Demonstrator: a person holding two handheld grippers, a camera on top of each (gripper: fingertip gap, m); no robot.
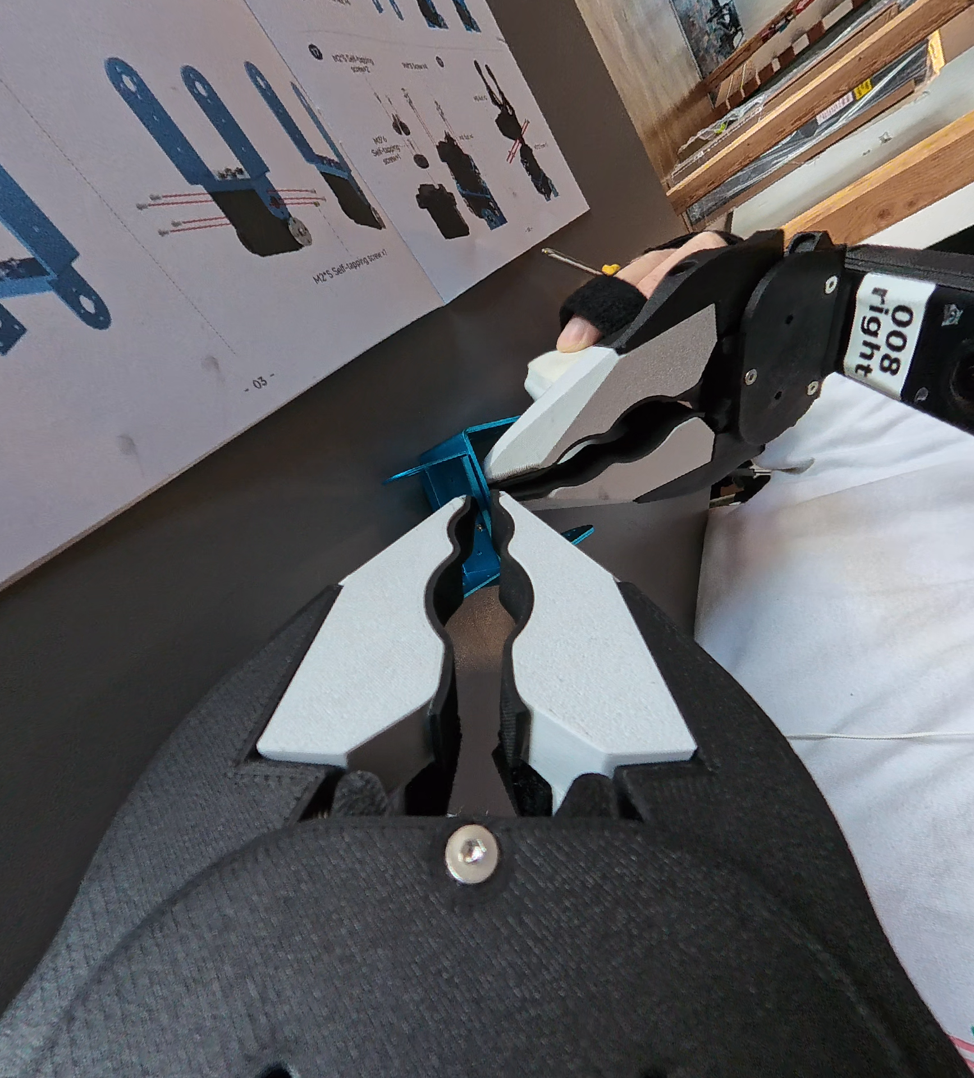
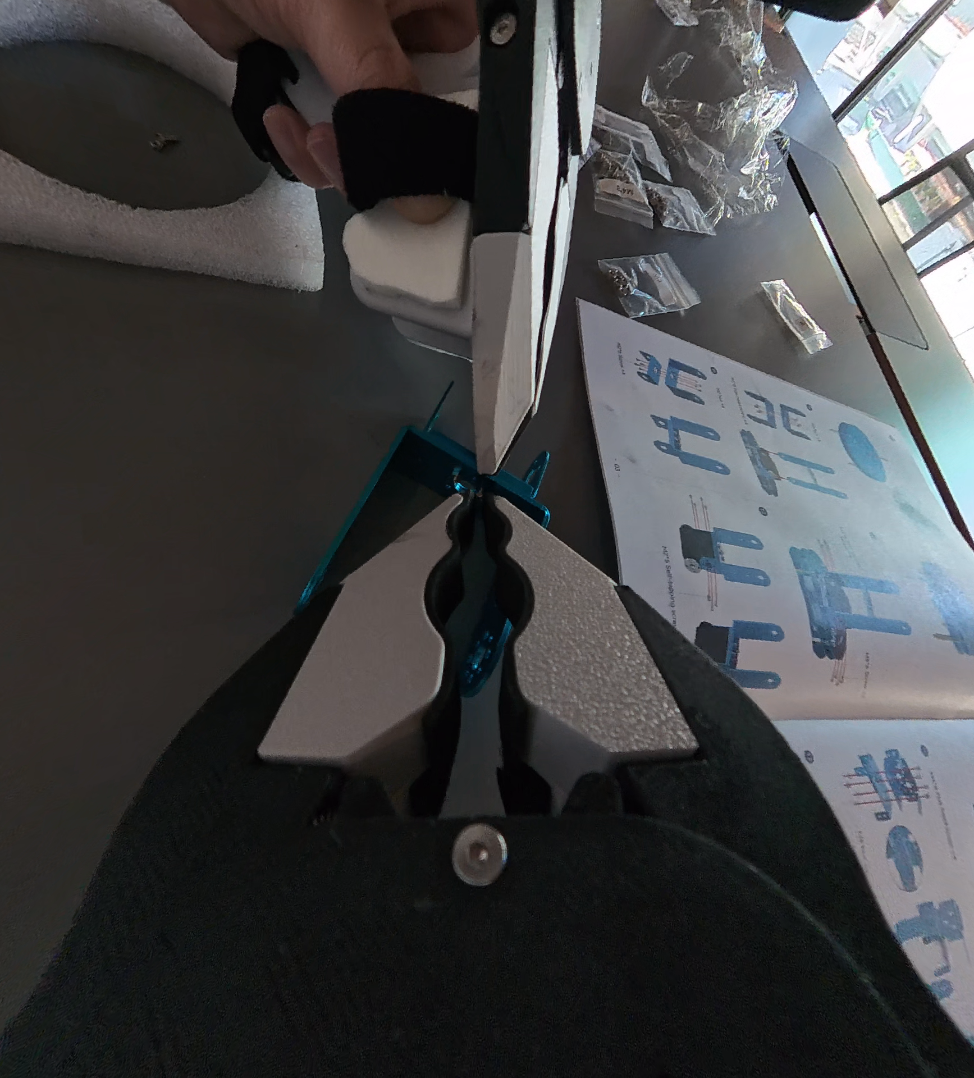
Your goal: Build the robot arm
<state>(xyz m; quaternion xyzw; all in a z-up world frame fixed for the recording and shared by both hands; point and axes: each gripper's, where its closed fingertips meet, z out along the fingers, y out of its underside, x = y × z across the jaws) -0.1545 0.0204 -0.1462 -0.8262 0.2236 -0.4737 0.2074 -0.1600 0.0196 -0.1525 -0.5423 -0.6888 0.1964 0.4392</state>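
Observation:
A blue metal bracket [image 1: 449, 472] is held above the dark table [image 1: 123, 641] between both grippers. My left gripper [image 1: 481, 501] is shut on one of its flanges, and a blue arm shows between the jaws. My right gripper [image 1: 493, 472] comes in from the right, its tips pinched on the same bracket. In the right wrist view the right gripper [image 2: 473, 496] is shut on the bracket [image 2: 432, 461] with a holed arm lying between its jaws. The left gripper [image 2: 496, 458] reaches down from above, and the two sets of tips almost touch. Something small and shiny sits where they meet.
An open instruction booklet [image 2: 764, 525] lies on the table and also shows in the left wrist view [image 1: 181, 262]. Small bags of screws [image 2: 647, 286], crumpled plastic wrap [image 2: 717, 116] and a white foam tray [image 2: 123, 233] lie farther off. A screwdriver [image 1: 577, 265] lies beyond the right hand. My two grippers' fingertips are within a few centimetres of each other.

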